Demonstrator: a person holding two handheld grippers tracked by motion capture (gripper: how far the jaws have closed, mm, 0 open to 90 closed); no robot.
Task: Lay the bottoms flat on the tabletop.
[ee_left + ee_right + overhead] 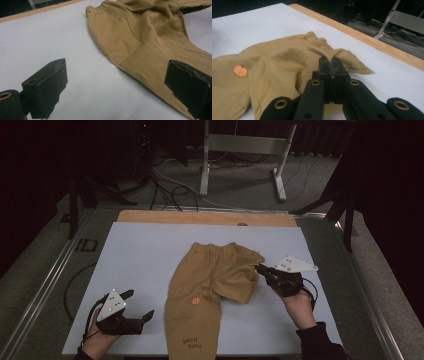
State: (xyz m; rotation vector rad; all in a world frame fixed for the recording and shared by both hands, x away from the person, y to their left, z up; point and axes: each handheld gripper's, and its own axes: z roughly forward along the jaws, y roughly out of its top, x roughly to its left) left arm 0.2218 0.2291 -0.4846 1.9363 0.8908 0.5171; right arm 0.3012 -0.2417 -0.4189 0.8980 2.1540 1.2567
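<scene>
Mustard-brown child's trousers (200, 290) lie on the white table sheet (135, 260), waistband at the far end, with an orange pumpkin patch (195, 301) on them. One leg runs toward the near edge; the other is folded up short at the right. My right gripper (260, 268) is shut on the cloth at the trousers' right side. In the right gripper view its jaws (331, 62) pinch a raised fold of the trousers (282, 62) near the gathered waistband. My left gripper (137, 305) rests open on the sheet left of the long leg. Its jaws (115, 87) stand wide apart, with the trousers (140, 32) ahead.
A wooden strip (200, 217) borders the sheet's far edge. Beyond the table, a grey metal stand (245, 145) and loose cables (170, 190) sit on the dark floor. Metal rails (50, 275) run along both sides of the table.
</scene>
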